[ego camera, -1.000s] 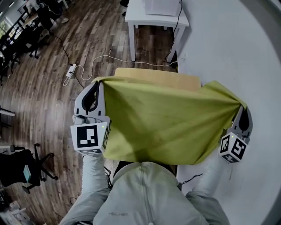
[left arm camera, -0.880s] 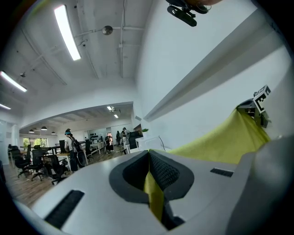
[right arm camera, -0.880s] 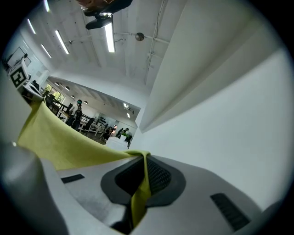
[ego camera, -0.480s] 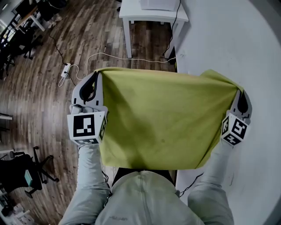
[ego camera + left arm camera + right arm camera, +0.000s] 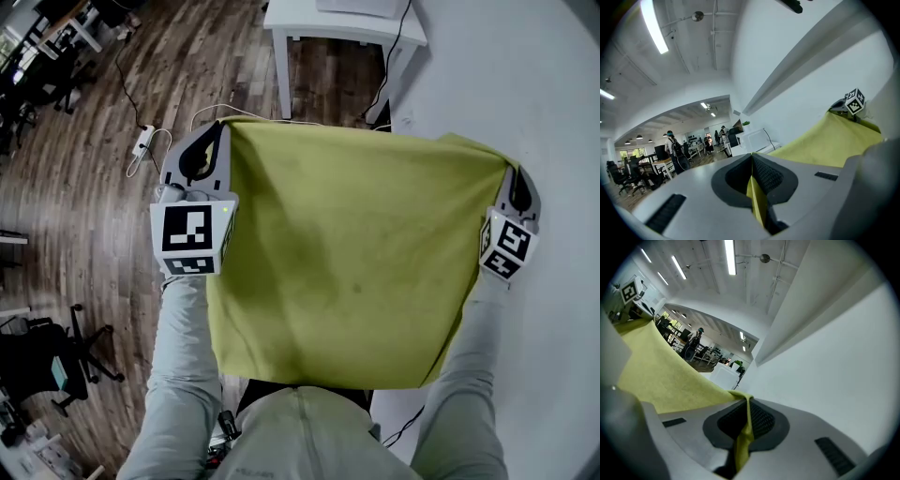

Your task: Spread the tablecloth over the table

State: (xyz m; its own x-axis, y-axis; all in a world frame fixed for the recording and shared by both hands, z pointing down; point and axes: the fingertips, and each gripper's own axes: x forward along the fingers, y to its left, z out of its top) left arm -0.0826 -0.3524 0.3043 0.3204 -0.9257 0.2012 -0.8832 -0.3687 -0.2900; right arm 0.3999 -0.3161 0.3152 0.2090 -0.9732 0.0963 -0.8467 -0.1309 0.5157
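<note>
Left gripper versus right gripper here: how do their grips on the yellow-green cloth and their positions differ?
The left gripper pinches a thin, flat edge of the yellow-green tablecloth; the right gripper pinches a thicker, bunched corner. In the head view the left gripper shows over the brown wooden floor, the right gripper against the white wall. Shared: both are shut on the cloth's far corners, holding it stretched between them.

Open-plan office: desks [image 5: 67, 21], swivel chairs [image 5: 45, 364], strip lights [image 5: 652, 26], wood floor [image 5: 80, 202]
</note>
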